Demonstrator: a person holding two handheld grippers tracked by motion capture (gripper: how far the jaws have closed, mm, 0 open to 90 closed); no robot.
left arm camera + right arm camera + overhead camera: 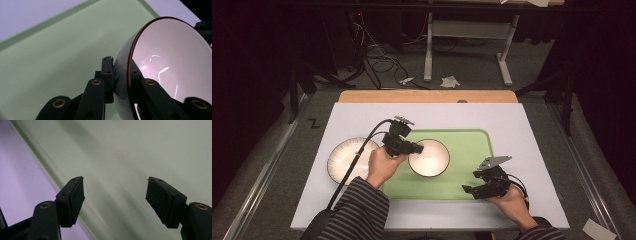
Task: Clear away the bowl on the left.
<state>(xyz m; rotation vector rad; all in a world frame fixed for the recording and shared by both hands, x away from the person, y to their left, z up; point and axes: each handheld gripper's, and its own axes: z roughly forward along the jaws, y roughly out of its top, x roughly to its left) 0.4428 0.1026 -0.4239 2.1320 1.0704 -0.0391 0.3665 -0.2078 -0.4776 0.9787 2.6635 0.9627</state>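
One bowl [429,158] sits over the left part of the green tray [467,150], mouth up, round with no long axis. Its left rim is pinched between the closed jaws of the left gripper [416,148], plainly the nearer. Right gripper [468,190] hovers over the tray's near right corner, wide open and empty. A plate [343,159] lies left of the tray.

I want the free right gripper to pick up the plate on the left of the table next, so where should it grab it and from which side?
Probably the plate by its raised rim, one pad above, one below. It lies flat on the white table beside the green tray, so only the edge offers a pinch. Its near side looks freest; the left gripper holding the bowl crowds its right.
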